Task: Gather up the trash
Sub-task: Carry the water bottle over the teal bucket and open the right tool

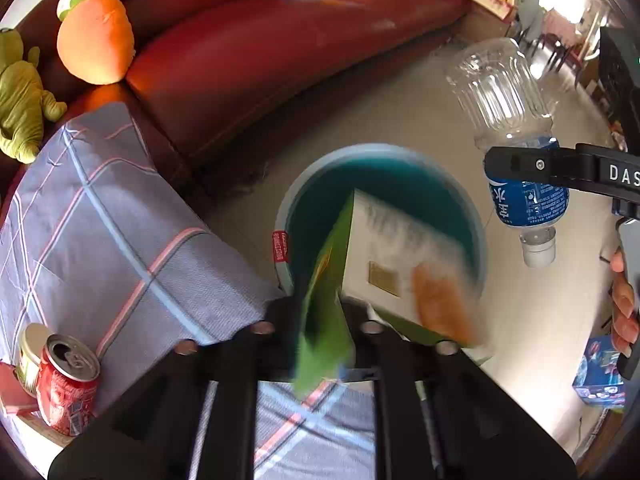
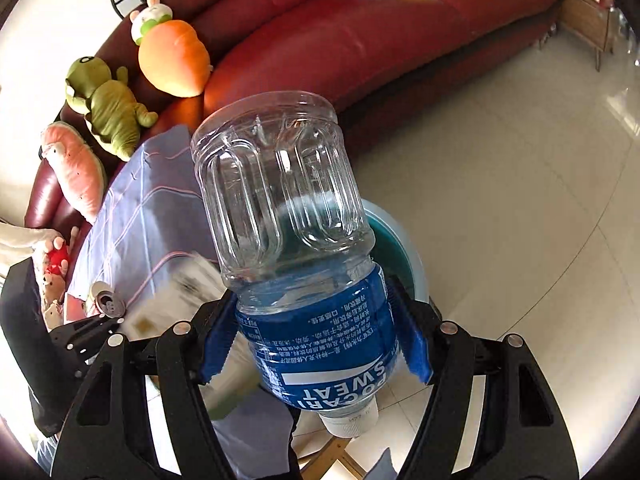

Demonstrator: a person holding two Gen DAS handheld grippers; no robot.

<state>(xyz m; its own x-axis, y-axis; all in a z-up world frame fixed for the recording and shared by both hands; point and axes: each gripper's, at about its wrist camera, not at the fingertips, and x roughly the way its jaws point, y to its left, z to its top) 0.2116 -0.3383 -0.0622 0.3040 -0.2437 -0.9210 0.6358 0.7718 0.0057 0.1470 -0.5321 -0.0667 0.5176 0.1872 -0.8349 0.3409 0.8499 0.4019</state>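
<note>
My left gripper (image 1: 320,326) holds a green and white carton (image 1: 384,264) between its jaws, right over a blue bin (image 1: 384,152) on the floor. The carton is motion-blurred, so I cannot tell whether the jaws still clamp it. My right gripper (image 2: 316,340) is shut on an empty Pocari Sweat bottle (image 2: 288,208), cap pointing down, blue pads (image 2: 416,344) pressing the label. In the left wrist view that bottle (image 1: 508,92) hangs to the right of the bin. The bin's rim (image 2: 400,236) shows behind the bottle in the right wrist view.
A table with a checked blue cloth (image 1: 100,216) carries an open red can (image 1: 68,384) and a small tin (image 1: 30,348). A red sofa (image 1: 280,52) with plush toys (image 1: 94,36) stands behind. A blue box (image 1: 600,376) lies on the floor.
</note>
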